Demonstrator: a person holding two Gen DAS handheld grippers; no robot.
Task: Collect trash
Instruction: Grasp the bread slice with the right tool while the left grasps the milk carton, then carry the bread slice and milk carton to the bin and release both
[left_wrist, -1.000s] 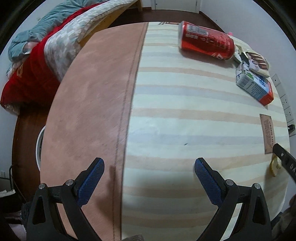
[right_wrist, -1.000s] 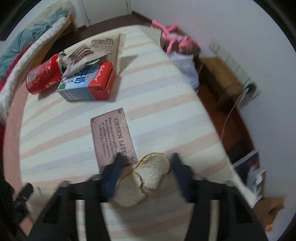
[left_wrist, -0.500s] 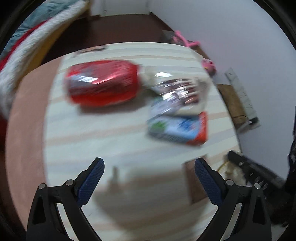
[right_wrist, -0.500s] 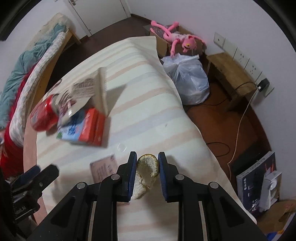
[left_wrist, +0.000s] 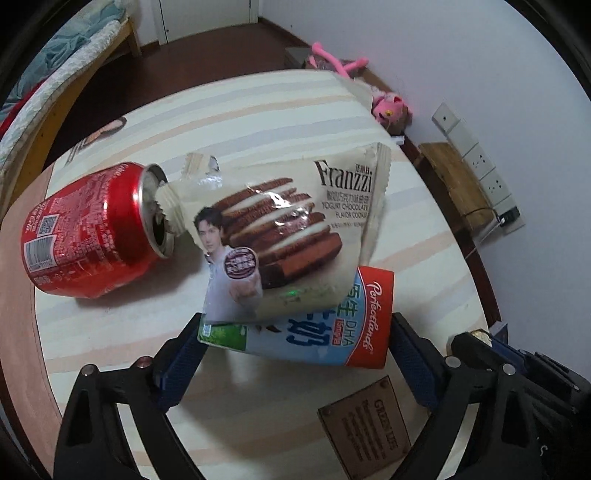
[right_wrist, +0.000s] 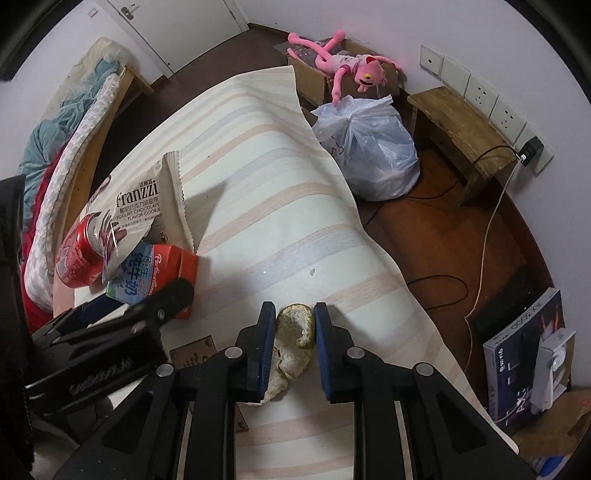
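Note:
On the striped tablecloth (left_wrist: 258, 110) lies a blue, white and red milk carton (left_wrist: 314, 339). An opened cookie wrapper (left_wrist: 288, 225) rests partly on it, and a dented red can (left_wrist: 85, 236) lies beside them. My left gripper (left_wrist: 295, 321) straddles the carton lengthwise. Its jaws are closing, the pads close to the carton's two ends, with no visible press. My right gripper (right_wrist: 294, 308) is shut on a pale, yellow-rimmed fruit peel (right_wrist: 293, 328) near the table's edge. The left gripper (right_wrist: 110, 332) shows at the left of the right wrist view.
A brown label patch (left_wrist: 369, 424) is sewn on the cloth near the grippers. On the floor beside the table stand a full white plastic bag (right_wrist: 369, 147), a box holding a pink plush toy (right_wrist: 343, 62), a wooden bench (right_wrist: 458, 125) and cables. A bed (right_wrist: 74, 129) lies at the far left.
My left gripper swept across the table from the bare cloth to the carton, which now sits between its jaws. My right gripper closed on the peel and shifted along the table edge.

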